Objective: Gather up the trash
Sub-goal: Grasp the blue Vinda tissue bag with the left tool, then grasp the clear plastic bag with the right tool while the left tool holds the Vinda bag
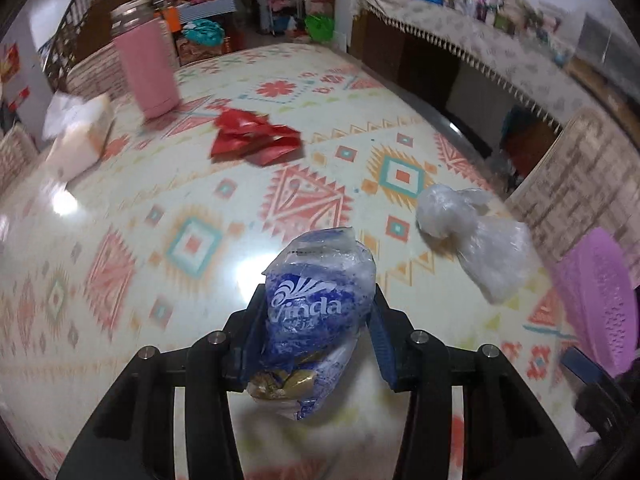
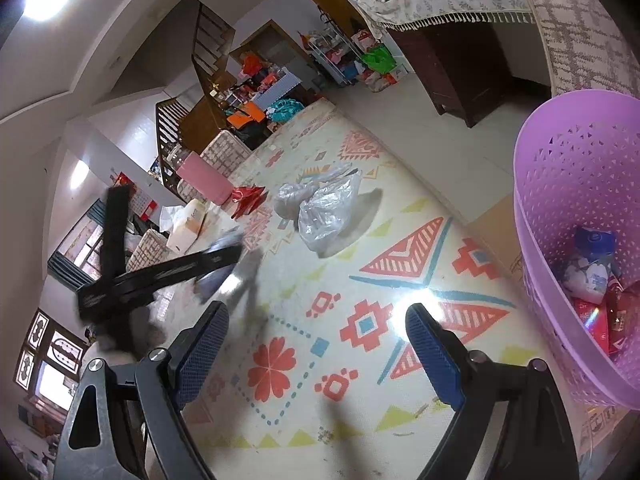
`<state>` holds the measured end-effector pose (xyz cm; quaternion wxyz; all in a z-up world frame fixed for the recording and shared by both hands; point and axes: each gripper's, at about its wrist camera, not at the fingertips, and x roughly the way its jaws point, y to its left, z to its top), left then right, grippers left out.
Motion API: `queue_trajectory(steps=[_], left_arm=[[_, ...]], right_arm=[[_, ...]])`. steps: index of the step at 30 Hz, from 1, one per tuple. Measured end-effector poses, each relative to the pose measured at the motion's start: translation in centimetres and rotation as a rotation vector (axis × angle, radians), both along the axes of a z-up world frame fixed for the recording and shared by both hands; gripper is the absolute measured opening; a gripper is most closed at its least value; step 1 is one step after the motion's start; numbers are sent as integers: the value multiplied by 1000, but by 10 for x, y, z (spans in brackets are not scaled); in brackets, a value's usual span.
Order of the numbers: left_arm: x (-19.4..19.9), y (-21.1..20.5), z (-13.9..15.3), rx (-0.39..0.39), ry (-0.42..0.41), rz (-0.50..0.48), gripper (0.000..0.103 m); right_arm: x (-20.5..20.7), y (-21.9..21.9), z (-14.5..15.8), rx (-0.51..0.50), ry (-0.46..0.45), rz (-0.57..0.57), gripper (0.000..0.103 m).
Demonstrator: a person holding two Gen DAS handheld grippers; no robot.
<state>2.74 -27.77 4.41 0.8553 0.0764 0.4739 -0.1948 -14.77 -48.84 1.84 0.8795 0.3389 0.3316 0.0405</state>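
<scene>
My left gripper [image 1: 318,312] is shut on a blue and clear Vinda tissue wrapper [image 1: 316,308], held above the patterned table. A crumpled red wrapper [image 1: 256,138] lies further ahead and a clear plastic bag [image 1: 472,236] lies to the right. My right gripper [image 2: 316,348] is open and empty above the table, beside the purple basket [image 2: 560,184] on its right, which holds several wrappers [image 2: 596,280]. The clear bag [image 2: 324,208] and the red wrapper [image 2: 248,200] lie ahead of it. The left gripper [image 2: 224,256] shows blurred at the left.
A pink tumbler [image 1: 146,68] and a white tissue pack [image 1: 78,136] stand at the far left of the table [image 1: 120,280]. The basket [image 1: 600,300] sits at the right edge. Cushioned chairs [image 1: 580,176] and a cloth-covered cabinet [image 1: 460,28] surround the table.
</scene>
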Motion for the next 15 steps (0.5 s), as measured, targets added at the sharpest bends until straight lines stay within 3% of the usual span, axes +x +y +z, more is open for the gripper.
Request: queue_trajectory(steps=[4, 9, 13, 15], left_arm=[[-17, 24, -2, -84, 22, 30, 46], [-14, 41, -10, -125, 47, 54, 46], [-10, 57, -9, -184, 66, 75, 46], [-9, 64, -9, -208, 74, 80, 46]], right_arm=[[4, 8, 1, -29, 13, 11, 93], [3, 16, 6, -96, 12, -5, 93], [8, 34, 30, -299, 19, -10, 93], [11, 39, 50, -389, -32, -24, 93]])
